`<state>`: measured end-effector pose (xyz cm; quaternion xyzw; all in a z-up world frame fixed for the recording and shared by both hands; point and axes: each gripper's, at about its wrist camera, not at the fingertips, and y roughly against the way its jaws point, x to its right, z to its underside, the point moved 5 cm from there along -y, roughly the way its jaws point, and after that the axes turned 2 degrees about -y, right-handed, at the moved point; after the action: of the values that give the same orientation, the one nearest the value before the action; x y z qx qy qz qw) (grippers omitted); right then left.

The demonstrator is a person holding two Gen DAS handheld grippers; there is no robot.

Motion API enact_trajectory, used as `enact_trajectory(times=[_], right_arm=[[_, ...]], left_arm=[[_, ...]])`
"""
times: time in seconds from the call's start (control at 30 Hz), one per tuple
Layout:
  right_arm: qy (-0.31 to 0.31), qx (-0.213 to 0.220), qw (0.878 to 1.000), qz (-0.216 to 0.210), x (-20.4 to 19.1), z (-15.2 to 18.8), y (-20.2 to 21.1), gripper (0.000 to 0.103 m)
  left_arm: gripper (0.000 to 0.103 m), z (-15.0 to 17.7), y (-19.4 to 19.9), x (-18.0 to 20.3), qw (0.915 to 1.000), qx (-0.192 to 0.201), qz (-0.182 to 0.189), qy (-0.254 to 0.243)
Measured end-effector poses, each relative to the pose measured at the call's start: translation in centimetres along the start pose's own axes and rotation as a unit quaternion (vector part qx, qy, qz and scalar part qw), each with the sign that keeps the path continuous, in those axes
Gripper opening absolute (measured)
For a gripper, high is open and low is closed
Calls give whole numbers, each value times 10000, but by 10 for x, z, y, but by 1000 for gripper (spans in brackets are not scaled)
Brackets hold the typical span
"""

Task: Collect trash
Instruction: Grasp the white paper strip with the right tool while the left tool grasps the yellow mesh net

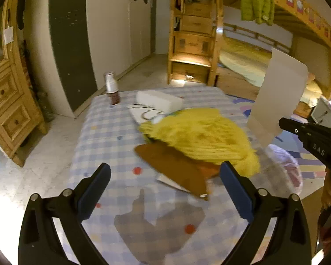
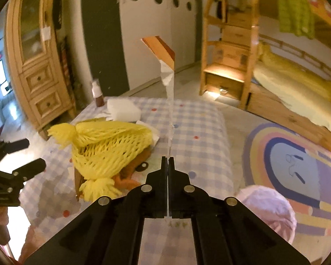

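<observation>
The right tongs (image 2: 168,161) are clamped fully closed on the bottom edge of a thin white card sheet (image 2: 168,81), which stands upright, edge-on to the right wrist camera, with an orange-brown face showing at its bent top. In the left wrist view the same sheet (image 1: 278,92) rises at about 2 o'clock above the right tongs' black body (image 1: 315,141).

The left tongs (image 1: 165,176) are wide open with nothing between the blue pads (image 1: 236,187), hovering over the table (image 1: 112,132) with its blue-and-white checked cloth.

On the cloth, toward 12 o'clock from the left tongs, lies a yellow foam net sleeve (image 1: 200,134) over a brown cardboard piece (image 1: 176,167). Beyond it lie a white foam block (image 1: 158,100) and, at 11 o'clock, a small brown bottle (image 1: 113,88). A translucent pink bag (image 2: 269,209) sits at 4 o'clock off the table edge.
</observation>
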<state>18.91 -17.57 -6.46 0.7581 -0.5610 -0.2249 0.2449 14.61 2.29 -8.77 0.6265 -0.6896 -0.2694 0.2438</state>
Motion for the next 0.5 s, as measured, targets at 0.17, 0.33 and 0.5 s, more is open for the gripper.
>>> enact_trajectory(times=[0.17,0.33,0.5], right_arm=[[-189,159,9996,161,12,8,21,0],[-399,179,9989,179,29,15,27,0],[-507,173,9984,173,44,22,30,0]], left_arm=[[86,-2,-4,39,9992,-67,339,-183],[87,-15,-17,67,9994,-137,235,-204],[96,-24,-45,79,9985,-428,-331,0]])
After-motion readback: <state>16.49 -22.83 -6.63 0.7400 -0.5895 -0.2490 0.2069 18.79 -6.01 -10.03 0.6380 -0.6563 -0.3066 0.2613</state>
